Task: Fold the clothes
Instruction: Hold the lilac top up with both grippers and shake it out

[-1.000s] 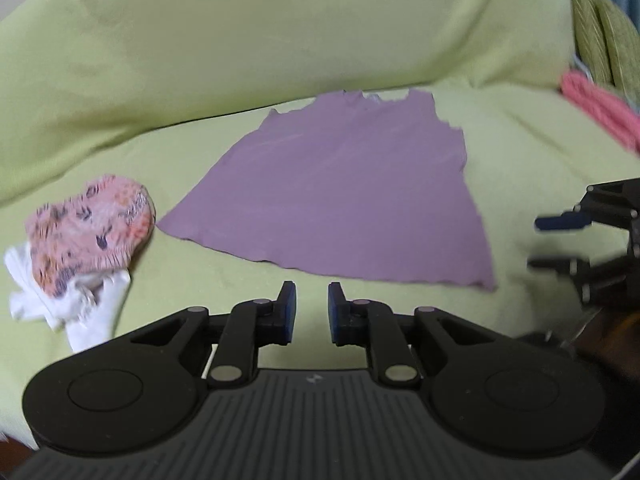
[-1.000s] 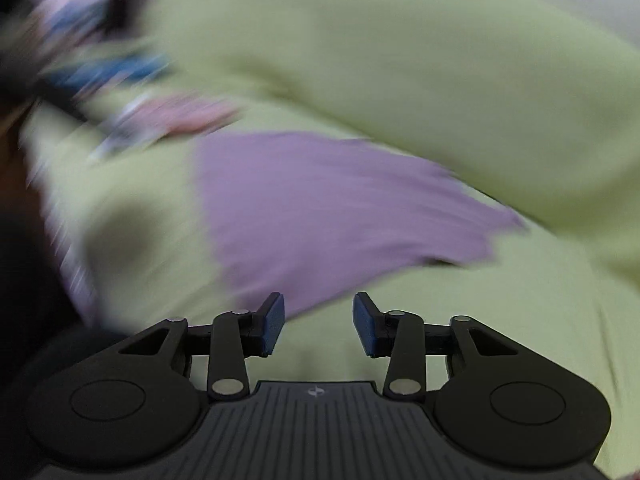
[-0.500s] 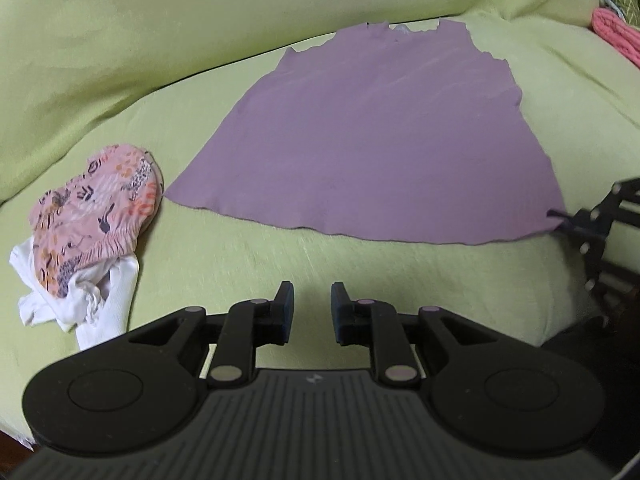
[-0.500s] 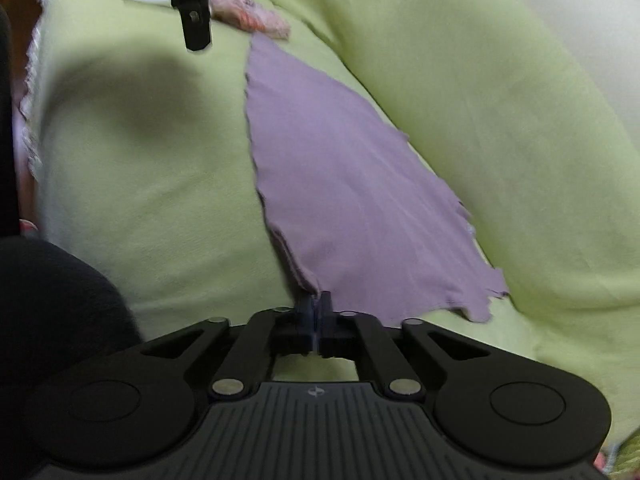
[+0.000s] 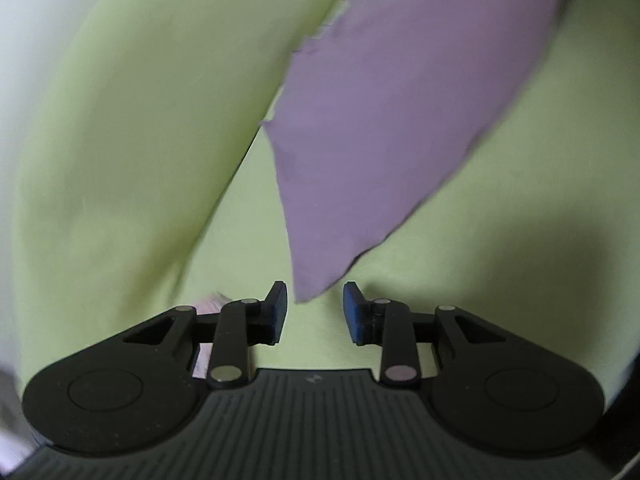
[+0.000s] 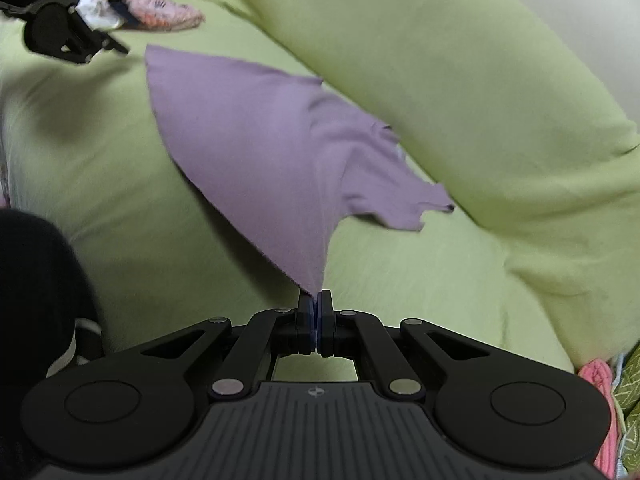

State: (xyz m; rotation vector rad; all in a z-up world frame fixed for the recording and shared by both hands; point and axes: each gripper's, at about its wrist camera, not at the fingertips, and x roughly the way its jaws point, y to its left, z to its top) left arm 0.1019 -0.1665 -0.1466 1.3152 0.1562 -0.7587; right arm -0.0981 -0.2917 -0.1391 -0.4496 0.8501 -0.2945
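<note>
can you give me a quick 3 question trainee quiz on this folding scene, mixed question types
1. True or false: the right gripper is shut on a corner of the purple garment.
2. Multiple choice: the left gripper is a) shut on the purple garment, b) open with a corner of the garment just ahead of its fingertips, c) holding the patterned pink cloth.
3. Short answer: what colour is the cover that the garment lies on?

Key
1. True: the jaws are closed on the corner and the fabric rises to them.
2. b
3. Light green.
</note>
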